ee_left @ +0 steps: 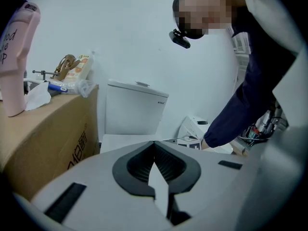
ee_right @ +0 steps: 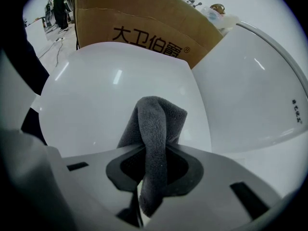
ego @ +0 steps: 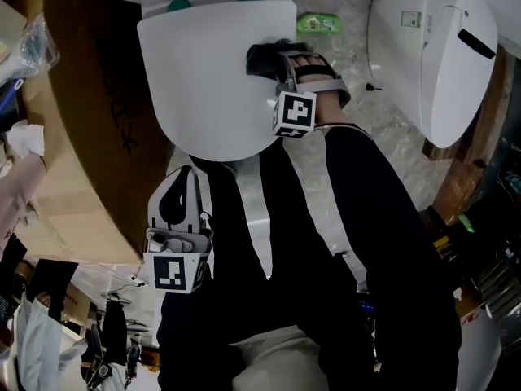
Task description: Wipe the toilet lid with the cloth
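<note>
The white toilet lid (ego: 203, 80) is closed and fills the top middle of the head view. My right gripper (ego: 275, 62) rests over the lid's right part, shut on a dark grey cloth (ego: 262, 57). In the right gripper view the cloth (ee_right: 155, 124) bunches up out of the gripper (ee_right: 154, 150) and lies against the lid (ee_right: 106, 95). My left gripper (ego: 186, 173) hangs low beside the person's dark torso, off the lid, jaws together with nothing in them. Seen in its own view, the left gripper (ee_left: 155, 147) points toward a white toilet tank (ee_left: 134, 110).
A big cardboard box (ego: 81, 145) stands close on the lid's left, with a pink bottle (ee_left: 17, 57) and clutter on top. A second white toilet (ego: 440, 55) stands at the right. A green packet (ego: 319, 24) lies on the floor between them. Tools crowd the lower right.
</note>
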`<state>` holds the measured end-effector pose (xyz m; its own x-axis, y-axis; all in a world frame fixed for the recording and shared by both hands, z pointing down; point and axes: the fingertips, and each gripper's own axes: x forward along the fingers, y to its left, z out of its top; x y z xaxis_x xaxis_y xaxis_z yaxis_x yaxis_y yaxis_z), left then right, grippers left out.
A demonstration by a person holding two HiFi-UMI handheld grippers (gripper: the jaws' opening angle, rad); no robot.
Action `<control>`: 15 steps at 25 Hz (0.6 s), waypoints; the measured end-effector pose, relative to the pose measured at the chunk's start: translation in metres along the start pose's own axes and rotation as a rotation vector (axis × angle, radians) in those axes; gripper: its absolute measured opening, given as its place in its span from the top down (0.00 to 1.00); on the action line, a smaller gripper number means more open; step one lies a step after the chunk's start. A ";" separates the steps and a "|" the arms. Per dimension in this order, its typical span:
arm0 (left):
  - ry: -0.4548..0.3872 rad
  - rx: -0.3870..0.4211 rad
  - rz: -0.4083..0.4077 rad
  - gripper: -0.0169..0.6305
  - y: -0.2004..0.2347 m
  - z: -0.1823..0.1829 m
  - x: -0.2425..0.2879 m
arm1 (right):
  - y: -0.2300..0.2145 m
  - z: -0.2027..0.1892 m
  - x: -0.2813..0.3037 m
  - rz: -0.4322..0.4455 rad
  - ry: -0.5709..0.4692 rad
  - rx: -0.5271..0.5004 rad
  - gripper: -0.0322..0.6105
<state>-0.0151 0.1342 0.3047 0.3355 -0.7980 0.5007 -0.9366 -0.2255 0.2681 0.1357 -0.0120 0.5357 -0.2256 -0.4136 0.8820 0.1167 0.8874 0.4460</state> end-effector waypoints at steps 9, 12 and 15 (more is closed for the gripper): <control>-0.014 0.005 -0.028 0.95 -0.005 -0.002 -0.009 | 0.063 0.001 -0.023 0.069 0.015 0.004 0.84; -0.014 0.010 -0.048 0.95 -0.010 -0.002 -0.010 | 0.084 0.006 -0.032 0.103 0.014 0.002 0.84; -0.019 0.020 -0.064 0.95 -0.012 0.001 -0.011 | 0.104 0.007 -0.043 0.125 0.015 0.008 0.84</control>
<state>-0.0075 0.1451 0.2950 0.3927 -0.7921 0.4673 -0.9153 -0.2869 0.2828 0.1505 0.0993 0.5433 -0.1952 -0.3026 0.9329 0.1352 0.9338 0.3312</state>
